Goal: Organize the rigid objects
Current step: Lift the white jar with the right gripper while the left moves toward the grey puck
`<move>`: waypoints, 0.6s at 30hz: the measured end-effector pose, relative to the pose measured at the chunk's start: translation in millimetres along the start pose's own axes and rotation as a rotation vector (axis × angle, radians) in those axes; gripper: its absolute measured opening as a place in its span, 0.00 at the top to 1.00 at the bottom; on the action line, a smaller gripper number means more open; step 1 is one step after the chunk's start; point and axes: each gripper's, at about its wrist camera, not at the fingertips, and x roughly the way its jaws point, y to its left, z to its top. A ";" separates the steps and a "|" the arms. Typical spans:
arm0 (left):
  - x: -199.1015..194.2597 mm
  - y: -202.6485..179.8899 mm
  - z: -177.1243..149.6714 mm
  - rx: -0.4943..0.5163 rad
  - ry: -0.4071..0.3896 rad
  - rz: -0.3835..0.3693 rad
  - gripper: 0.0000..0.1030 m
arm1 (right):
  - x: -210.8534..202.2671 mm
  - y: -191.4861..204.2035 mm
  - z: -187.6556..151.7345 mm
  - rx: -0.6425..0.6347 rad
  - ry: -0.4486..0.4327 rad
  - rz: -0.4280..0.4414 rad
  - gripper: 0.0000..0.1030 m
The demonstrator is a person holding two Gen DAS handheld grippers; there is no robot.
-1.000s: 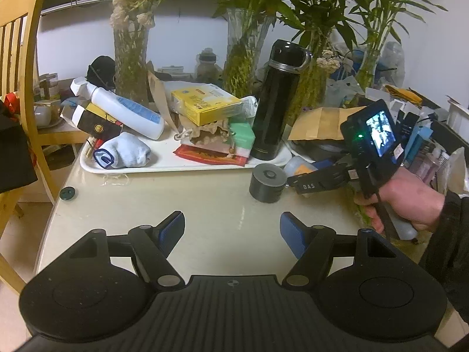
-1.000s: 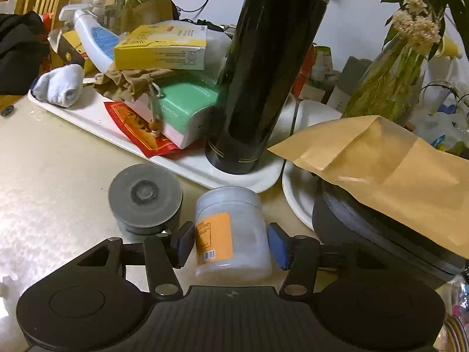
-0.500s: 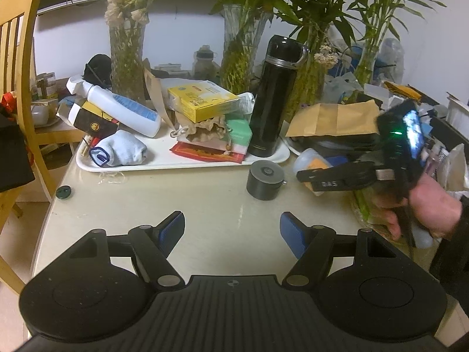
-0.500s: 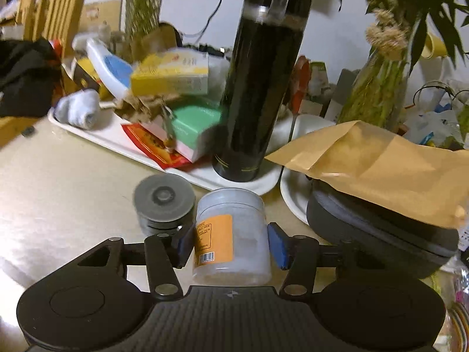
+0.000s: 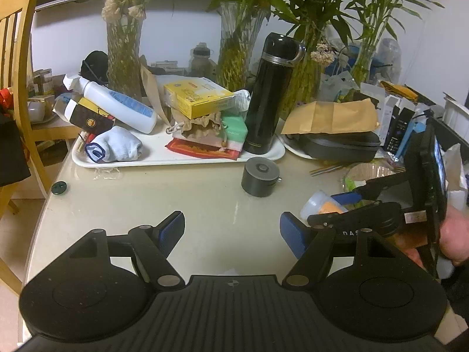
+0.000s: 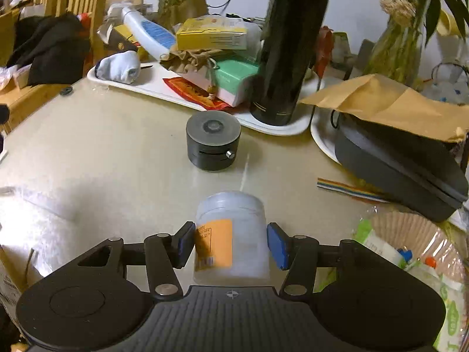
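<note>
A translucent white jar with an orange label sits between the blue pads of my right gripper, which is shut on it just above the beige table. In the left wrist view the same jar and right gripper show at the right, held by a person's hand. My left gripper hangs open over bare table, nothing between its fingers. A grey round puck stands ahead of the jar, apart from it. Behind it a black thermos stands on the crowded white tray.
A dark zip case under a brown envelope lies at the right, with a rainbow ribbon cable beside it. A paper-lined basket sits near right. Glass vases line the back. A wooden chair stands left.
My right gripper has pulled back from the tray and thermos toward the near right, carrying the jar with it. The puck stays where it was. My left gripper has not moved.
</note>
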 end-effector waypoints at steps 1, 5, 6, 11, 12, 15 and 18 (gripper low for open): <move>0.2 -0.2 -0.1 0.001 0.000 0.001 0.31 | 0.3 0.0 0.4 0.001 -0.005 -0.002 0.45; 1.4 -0.5 -0.7 0.010 0.005 0.007 0.31 | 8.8 -3.4 4.9 0.039 -0.016 0.001 0.45; 1.7 0.0 -0.6 0.010 0.006 0.007 0.31 | 12.3 -3.4 5.2 0.038 -0.009 0.000 0.45; 2.0 1.5 -0.6 0.006 0.006 0.011 0.31 | 19.4 -2.9 4.7 0.040 -0.010 -0.003 0.45; 1.9 1.8 -0.6 0.005 0.005 0.011 0.31 | 16.7 -3.8 4.3 0.041 -0.018 0.000 0.45; 2.2 1.5 -1.1 0.004 0.007 0.012 0.31 | 1.5 -8.6 1.6 0.058 -0.052 0.010 0.45; 3.7 1.7 -1.4 0.003 0.012 0.013 0.31 | -15.8 -13.4 -3.8 0.077 -0.086 0.015 0.45</move>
